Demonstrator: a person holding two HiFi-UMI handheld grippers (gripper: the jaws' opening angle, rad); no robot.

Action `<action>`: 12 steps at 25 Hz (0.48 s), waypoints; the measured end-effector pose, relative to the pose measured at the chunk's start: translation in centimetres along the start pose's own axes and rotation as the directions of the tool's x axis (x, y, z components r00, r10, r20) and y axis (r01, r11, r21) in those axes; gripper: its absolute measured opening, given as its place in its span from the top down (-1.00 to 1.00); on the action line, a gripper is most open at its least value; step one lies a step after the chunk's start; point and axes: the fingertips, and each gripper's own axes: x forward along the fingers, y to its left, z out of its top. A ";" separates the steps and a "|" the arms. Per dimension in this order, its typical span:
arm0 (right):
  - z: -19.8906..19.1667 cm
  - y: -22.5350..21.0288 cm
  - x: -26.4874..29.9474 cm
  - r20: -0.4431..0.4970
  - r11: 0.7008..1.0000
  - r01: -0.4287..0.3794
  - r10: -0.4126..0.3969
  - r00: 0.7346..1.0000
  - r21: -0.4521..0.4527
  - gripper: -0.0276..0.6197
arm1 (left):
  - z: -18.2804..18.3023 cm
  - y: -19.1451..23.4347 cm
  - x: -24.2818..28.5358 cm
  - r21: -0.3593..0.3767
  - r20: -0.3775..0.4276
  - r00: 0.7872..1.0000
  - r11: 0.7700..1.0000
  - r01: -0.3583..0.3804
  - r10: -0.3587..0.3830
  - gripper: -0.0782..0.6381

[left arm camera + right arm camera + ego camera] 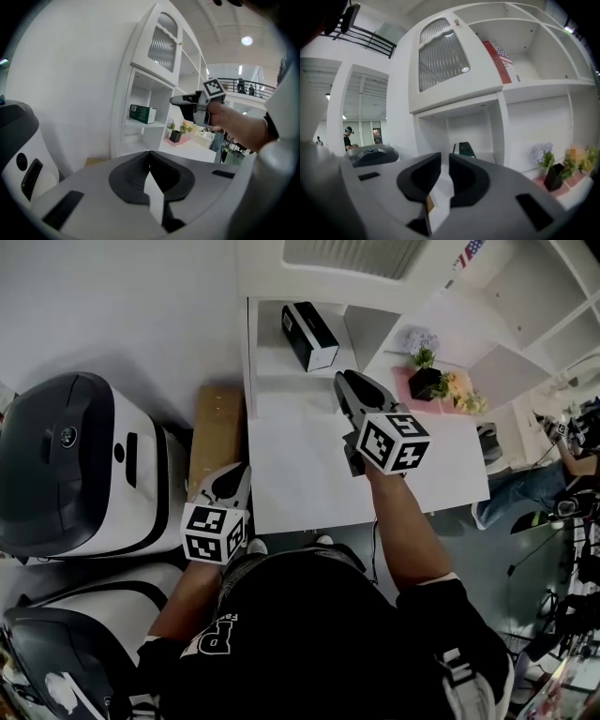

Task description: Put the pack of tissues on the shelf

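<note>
The pack of tissues (309, 334), a dark box with a white end, lies in the open compartment of the white shelf (272, 376); it also shows as the green-sided pack (143, 114) and the pack (464, 149). My right gripper (344, 379) hangs just in front of that compartment, a short way right of the pack, its jaws (445, 157) a narrow gap apart with nothing between them. The right gripper (176, 100) points at the shelf. My left gripper (242, 470) stays low at the table's left edge, shut and empty (150, 153).
A white table (309, 474) runs up to the shelf. A dark flower pot (427, 381) stands on a pink mat to the right. A cardboard box (217, 432) and white-and-black machines (75, 465) stand at the left. A person (544, 488) sits at far right.
</note>
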 end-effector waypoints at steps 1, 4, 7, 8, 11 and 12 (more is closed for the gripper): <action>0.1 0.1 -0.6 0.018 1.000 -0.005 0.005 1.000 0.013 0.80 | 0.1 -0.2 0.1 0.005 -0.001 1.000 1.000 0.007 -0.007 0.74; 0.2 0.4 -2.1 0.061 0.998 -0.029 0.026 0.998 0.049 0.88 | 0.3 -0.8 0.3 0.019 -0.003 1.000 0.999 0.029 -0.029 0.74; -0.2 0.8 -3.2 0.082 0.997 -0.048 0.043 0.996 0.058 0.89 | 0.4 -1.2 0.5 0.030 -0.005 0.999 0.998 0.048 -0.048 0.74; -0.4 0.9 -3.5 0.087 0.997 -0.051 0.046 0.995 0.054 0.89 | 0.5 -1.3 0.6 0.032 -0.005 0.999 0.998 0.053 -0.053 0.74; -1.0 1.5 -4.6 0.090 0.998 -0.050 0.047 0.995 0.036 0.89 | 0.6 -1.7 0.6 0.041 -0.008 0.997 0.997 0.072 -0.071 0.74; -1.3 1.7 -4.8 0.086 0.998 -0.047 0.045 0.995 0.032 0.89 | 0.6 -1.8 0.6 0.045 -0.010 0.997 0.996 0.079 -0.078 0.74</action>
